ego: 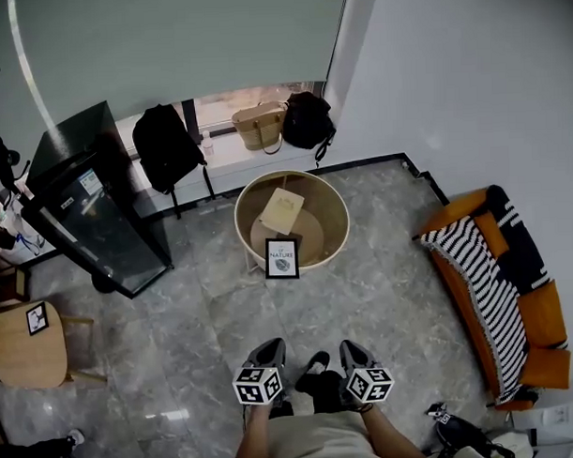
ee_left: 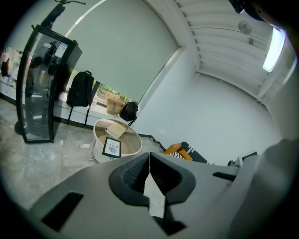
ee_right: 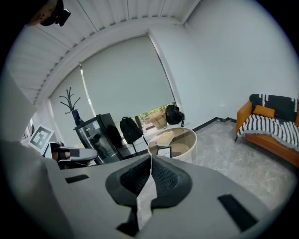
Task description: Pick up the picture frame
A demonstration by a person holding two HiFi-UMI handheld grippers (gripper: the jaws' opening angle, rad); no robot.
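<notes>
A black picture frame (ego: 282, 258) with a white print stands upright, leaning against the front rim of a round cream table (ego: 336, 249). It shows small in the left gripper view (ee_left: 112, 147) and in the right gripper view (ee_right: 164, 151). A tan book (ego: 282, 210) lies on the table top. My left gripper (ego: 269, 351) and right gripper (ego: 352, 353) are held close to my body, well short of the frame. Both are shut with nothing between the jaws.
A black glass cabinet (ego: 89, 211) stands at the left, with a small wooden table (ego: 28, 345) nearer me. A black backpack (ego: 166, 143), a woven bag (ego: 259, 126) and a black bag (ego: 308, 119) sit by the window. An orange sofa (ego: 504, 291) with a striped throw is at the right.
</notes>
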